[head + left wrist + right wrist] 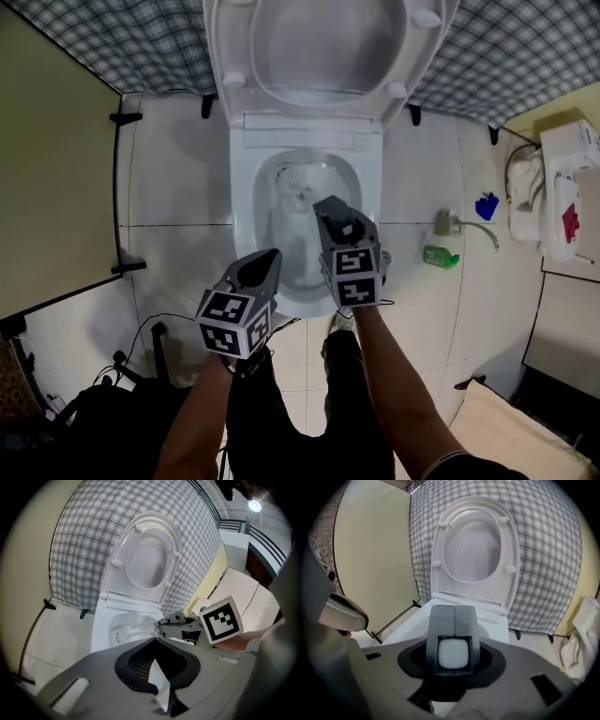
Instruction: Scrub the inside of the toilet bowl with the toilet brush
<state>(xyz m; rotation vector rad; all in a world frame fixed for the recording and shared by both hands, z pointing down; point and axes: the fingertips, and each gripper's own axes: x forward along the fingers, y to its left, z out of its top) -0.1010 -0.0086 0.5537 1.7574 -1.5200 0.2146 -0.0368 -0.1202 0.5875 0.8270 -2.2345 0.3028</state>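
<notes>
Right gripper view shows the right claw [452,620] clenched on the white brush handle [451,652]. Head view puts it over the toilet bowl [246,220], with the brush end seemingly down inside. A loose grip could let the handle twist and flick water onto the floor [178,187]. The left claw [265,265] hangs near the bowl; I cannot tell its state. Whether the bowl holds anything else is unclear.

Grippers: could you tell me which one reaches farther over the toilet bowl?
The right gripper, above the middle of the toilet bowl; the left gripper sits at its front rim.
</notes>
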